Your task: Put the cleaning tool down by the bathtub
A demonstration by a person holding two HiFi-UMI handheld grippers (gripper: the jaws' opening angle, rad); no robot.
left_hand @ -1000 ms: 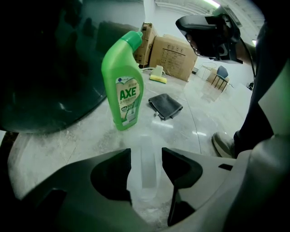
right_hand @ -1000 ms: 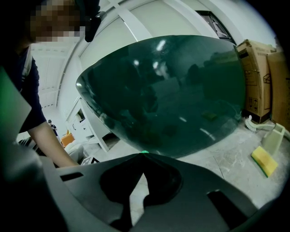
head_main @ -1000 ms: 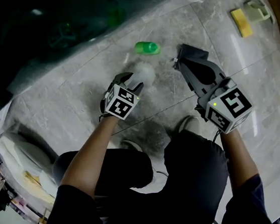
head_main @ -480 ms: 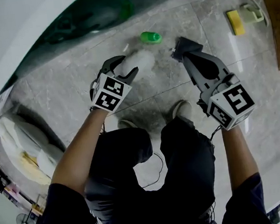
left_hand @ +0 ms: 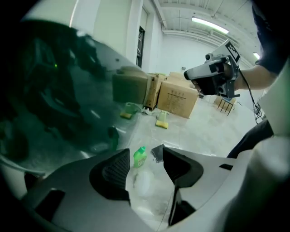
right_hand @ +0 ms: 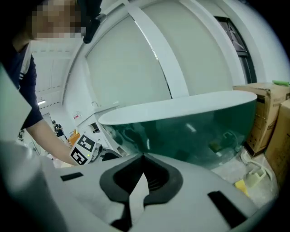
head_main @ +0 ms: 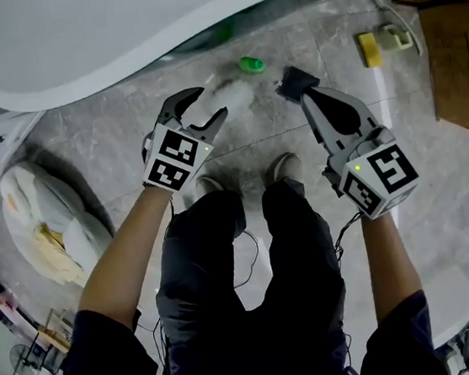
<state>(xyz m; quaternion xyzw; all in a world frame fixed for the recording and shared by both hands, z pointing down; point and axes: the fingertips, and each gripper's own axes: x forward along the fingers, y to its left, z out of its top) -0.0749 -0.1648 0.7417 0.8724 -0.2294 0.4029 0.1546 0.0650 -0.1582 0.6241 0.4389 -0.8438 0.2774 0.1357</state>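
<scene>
On the floor at your 12 o'clock, by the bathtub: white cleaning tool; green bottle at its 1 o'clock. Your left gripper: jaws just opened wide, empty. Right gripper: jaws closed, empty.

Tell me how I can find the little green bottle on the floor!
Start at the big bathtub with the white rim. On the grey stone floor beside it, just past the white fluffy cleaning tool, is a small bottle. It is the only bright green thing on the floor; the sponge farther along is yellow.
</scene>
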